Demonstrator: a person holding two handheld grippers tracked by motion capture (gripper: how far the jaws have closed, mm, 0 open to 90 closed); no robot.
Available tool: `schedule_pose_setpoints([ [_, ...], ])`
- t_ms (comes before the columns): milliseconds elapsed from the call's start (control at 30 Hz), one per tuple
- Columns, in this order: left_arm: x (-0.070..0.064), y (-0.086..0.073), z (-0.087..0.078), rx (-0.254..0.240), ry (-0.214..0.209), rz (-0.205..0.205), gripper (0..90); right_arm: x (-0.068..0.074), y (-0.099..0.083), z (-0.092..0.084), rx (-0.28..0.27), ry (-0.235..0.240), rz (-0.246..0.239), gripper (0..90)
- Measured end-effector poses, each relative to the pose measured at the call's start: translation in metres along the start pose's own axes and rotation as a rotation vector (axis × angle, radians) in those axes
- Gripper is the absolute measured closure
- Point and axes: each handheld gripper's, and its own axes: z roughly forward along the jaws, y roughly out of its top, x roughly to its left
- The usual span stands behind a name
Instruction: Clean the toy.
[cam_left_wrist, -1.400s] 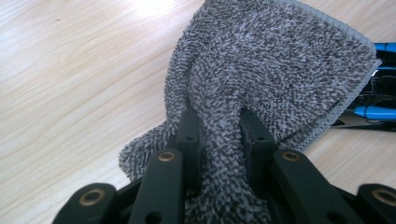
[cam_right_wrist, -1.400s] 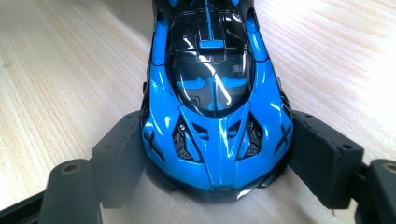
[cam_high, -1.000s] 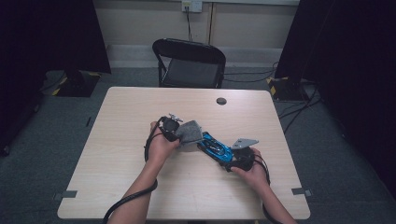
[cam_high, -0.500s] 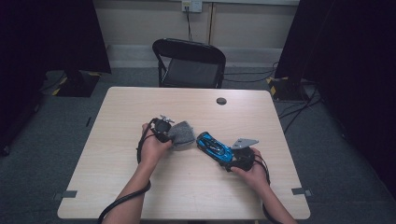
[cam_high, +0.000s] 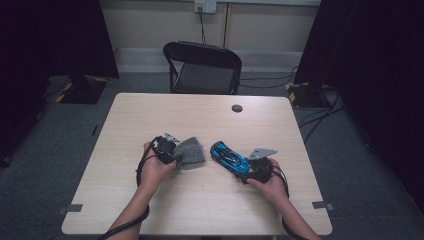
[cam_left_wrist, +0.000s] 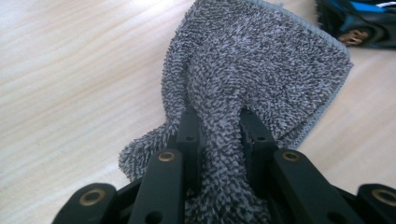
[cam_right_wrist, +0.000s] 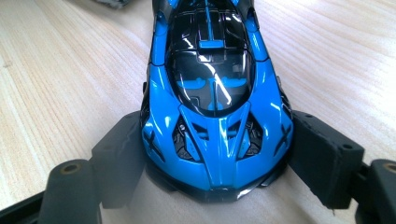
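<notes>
Left hand-held gripper (cam_left_wrist: 218, 122) pinched a bunched fold of the grey cloth (cam_left_wrist: 261, 60), the rest spread flat on the bench (cam_high: 150, 115) left of centre. Right hand-held gripper (cam_right_wrist: 212, 154) clamped the blue car (cam_right_wrist: 212, 93) at one end, jaws against both sides. Car sat just right of the cloth, apart from it.

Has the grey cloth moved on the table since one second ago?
Yes. The grey cloth, held by the left hand-held gripper, has shifted left, away from the blue toy car and the table's round black hole.
</notes>
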Motion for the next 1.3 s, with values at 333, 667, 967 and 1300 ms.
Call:
schedule_pose_setpoints([
  [333,-0.009,-0.011,-0.005,-0.002,-0.071,0.037,73.1,0.0,0.0,-0.001,0.004,-0.003,0.013,21.8],
  [667,-0.013,-0.02,-0.009,-0.019,-0.103,0.04,73.0,0.003,0.012,-0.015,-0.001,0.023,-0.002,19.6],
  [967,-0.019,-0.02,-0.013,-0.032,-0.126,0.054,72.9,0.005,0.029,-0.018,-0.036,0.048,-0.012,24.5],
  [1300,-0.027,-0.019,-0.019,-0.042,-0.152,0.091,72.9,0.001,0.051,0.006,-0.062,0.031,0.042,41.4],
])
